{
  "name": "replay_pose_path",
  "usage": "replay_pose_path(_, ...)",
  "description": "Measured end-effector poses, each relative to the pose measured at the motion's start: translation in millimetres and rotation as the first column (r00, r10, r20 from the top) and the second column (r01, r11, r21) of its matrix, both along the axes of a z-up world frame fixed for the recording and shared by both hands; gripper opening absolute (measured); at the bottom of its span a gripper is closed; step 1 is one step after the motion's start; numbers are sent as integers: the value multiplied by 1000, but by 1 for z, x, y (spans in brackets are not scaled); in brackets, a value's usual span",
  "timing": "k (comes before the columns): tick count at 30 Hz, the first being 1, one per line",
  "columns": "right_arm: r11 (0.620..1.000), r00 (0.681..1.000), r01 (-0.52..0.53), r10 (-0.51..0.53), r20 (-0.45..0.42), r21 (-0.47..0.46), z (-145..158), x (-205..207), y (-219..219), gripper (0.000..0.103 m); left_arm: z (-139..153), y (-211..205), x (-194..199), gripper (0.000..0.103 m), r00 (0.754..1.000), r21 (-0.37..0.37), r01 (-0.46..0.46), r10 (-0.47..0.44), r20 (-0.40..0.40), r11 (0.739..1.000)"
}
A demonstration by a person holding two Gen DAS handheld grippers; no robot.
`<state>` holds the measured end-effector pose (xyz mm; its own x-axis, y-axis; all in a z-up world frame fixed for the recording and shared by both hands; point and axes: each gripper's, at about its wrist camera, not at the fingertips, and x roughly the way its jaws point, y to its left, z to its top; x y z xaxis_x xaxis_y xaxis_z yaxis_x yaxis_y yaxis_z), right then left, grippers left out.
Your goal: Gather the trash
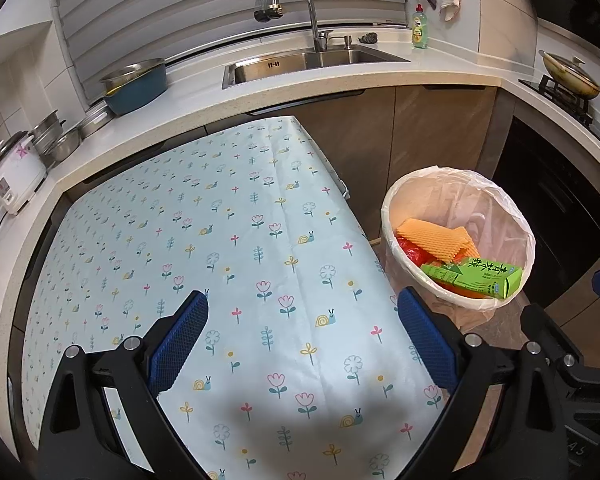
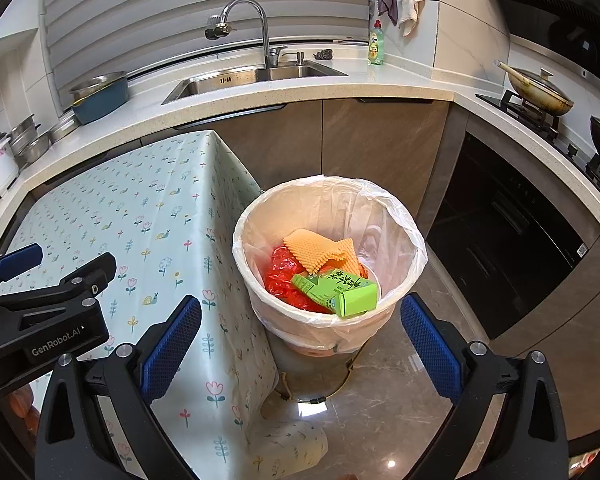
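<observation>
A white trash bin (image 1: pixel 392 236) (image 2: pixel 244 276) lined with a clear bag stands on the floor right of the table. Inside lie a green drink carton (image 1: pixel 476 278) (image 2: pixel 340 290), an orange foam net (image 1: pixel 432 240) (image 2: pixel 316 250) and red plastic wrap (image 1: pixel 414 254) (image 2: pixel 280 276). My left gripper (image 1: pixel 302 340) hovers open over the flowered tablecloth (image 1: pixel 220 240) (image 2: pixel 140 208) with nothing between its blue pads. Above the bin's near side my right gripper (image 2: pixel 300 342) is open and empty. The left gripper also shows at the left edge of the right wrist view.
A kitchen counter (image 1: pixel 340 76) with a steel sink (image 1: pixel 300 62) and tap runs behind the table. Pots and a rice cooker (image 1: pixel 14 172) stand at left. A pan (image 2: pixel 540 88) sits on the stove at right, above a dark oven (image 2: pixel 508 232). Marble floor (image 2: pixel 380 400) surrounds the bin.
</observation>
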<state>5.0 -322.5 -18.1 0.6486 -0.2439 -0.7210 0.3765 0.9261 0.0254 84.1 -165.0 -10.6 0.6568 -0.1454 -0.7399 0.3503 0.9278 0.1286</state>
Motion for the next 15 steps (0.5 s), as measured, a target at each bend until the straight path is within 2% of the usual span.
replay_pose_path(15, 1000, 1000, -1, 1, 5, 1, -1, -2, 0, 96, 4, 0, -6, 91, 1000, -1, 15, -15, 22, 1000)
